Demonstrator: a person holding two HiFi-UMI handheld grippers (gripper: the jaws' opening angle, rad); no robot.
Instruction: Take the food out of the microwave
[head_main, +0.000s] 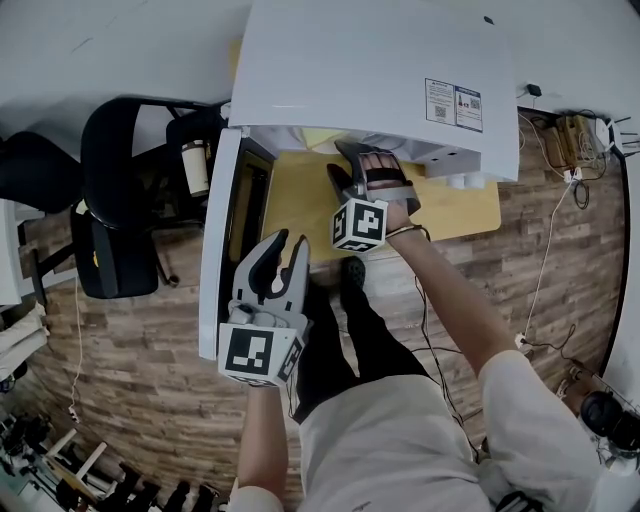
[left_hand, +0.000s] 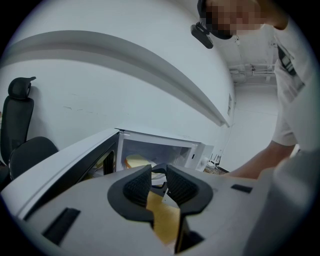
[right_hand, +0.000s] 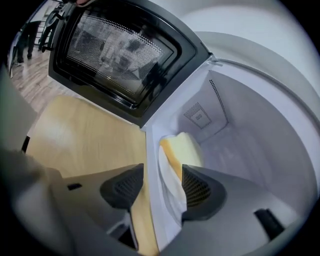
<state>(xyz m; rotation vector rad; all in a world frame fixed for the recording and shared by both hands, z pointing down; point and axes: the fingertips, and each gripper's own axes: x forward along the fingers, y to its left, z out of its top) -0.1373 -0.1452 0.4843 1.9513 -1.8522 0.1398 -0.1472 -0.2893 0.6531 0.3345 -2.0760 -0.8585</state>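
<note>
- The right gripper (right_hand: 161, 175) reaches into the open microwave (head_main: 380, 70), jaws wide apart, closed on nothing.
- The yellow food (right_hand: 182, 147) sits on a white plate (right_hand: 169, 187) inside, just ahead of those jaws.
- The left gripper (left_hand: 159, 182) hangs by the door (head_main: 215, 260), jaws slightly parted and empty.

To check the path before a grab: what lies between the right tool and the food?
In the right gripper view, only the microwave's front edge and the plate's rim lie between the open right tool and the food.
</note>
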